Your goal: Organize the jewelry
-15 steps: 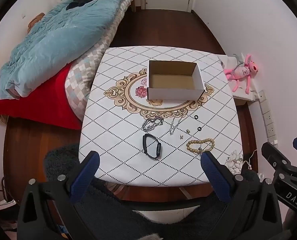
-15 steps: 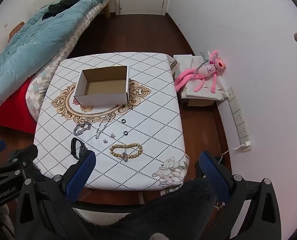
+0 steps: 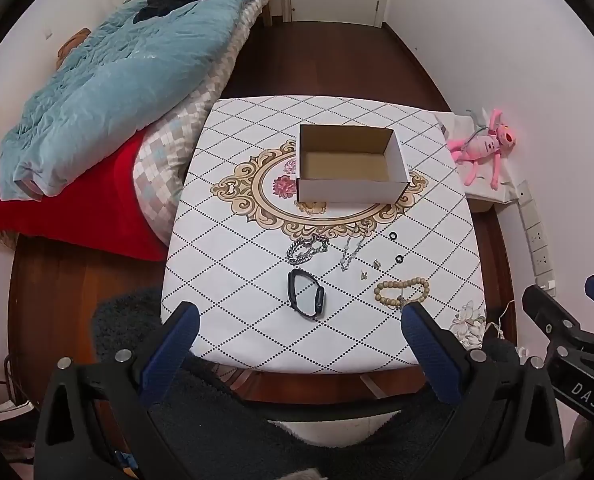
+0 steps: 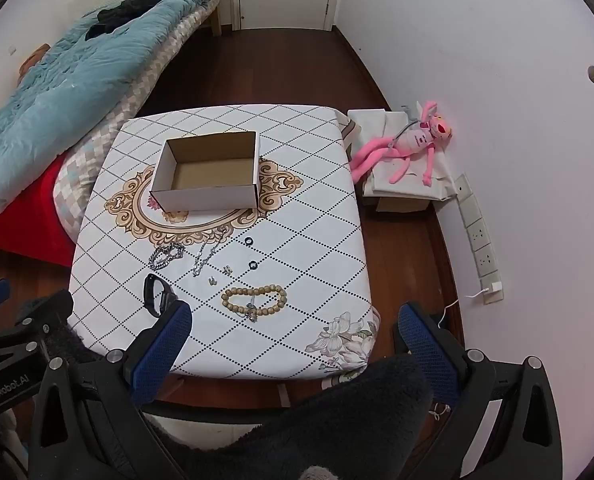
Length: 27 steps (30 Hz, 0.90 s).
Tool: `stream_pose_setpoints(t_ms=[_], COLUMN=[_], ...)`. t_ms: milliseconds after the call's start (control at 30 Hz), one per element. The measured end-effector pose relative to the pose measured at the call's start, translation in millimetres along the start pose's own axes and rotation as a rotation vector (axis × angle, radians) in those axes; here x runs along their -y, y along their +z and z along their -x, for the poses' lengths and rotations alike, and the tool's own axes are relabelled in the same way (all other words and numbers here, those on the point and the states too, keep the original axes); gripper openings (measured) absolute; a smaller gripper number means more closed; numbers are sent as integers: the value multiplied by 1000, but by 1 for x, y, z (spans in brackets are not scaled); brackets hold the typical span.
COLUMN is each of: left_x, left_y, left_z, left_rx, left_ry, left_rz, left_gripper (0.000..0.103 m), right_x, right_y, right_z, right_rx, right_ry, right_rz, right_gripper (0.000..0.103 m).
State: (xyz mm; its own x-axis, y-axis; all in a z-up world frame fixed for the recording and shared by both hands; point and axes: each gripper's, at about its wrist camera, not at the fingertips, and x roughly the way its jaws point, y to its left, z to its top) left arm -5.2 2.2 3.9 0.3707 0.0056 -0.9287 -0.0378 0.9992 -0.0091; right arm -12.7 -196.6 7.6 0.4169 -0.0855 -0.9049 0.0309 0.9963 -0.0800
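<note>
Nothing on the table moved since the earlier frame.
Your left gripper (image 3: 297, 330) and right gripper (image 4: 295, 330) stay wide open, both holding nothing above the jewelry.

White walls (image 3: 477, 40), wood floor (image 3: 317, 60), bed (image 3: 97, 100)

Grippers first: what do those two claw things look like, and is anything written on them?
Both the left gripper and the right gripper have black angular frames, silver screws and blue textured fingers. One reads "DAS", the other "GenRobot.AI".
</note>
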Motion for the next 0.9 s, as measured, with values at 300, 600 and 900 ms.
stream_pose_setpoints(t_ms=[300,600,900], left_x=[2,3,-1], left_y=[0,1,-2], left_z=[5,5,8], left_rx=[9,14,21], left_ry=[-1,2,0], left_rz=[-4,-2,-2], left_gripper=[103,103,103], right_x=[3,5,7], right_y=[-2,0,2], right_z=[3,5,8], right_rx=[4,7,8], right_ry=[-1,-3,-3], right_rz=[-2,-1,-2], right_gripper=[103,103,103])
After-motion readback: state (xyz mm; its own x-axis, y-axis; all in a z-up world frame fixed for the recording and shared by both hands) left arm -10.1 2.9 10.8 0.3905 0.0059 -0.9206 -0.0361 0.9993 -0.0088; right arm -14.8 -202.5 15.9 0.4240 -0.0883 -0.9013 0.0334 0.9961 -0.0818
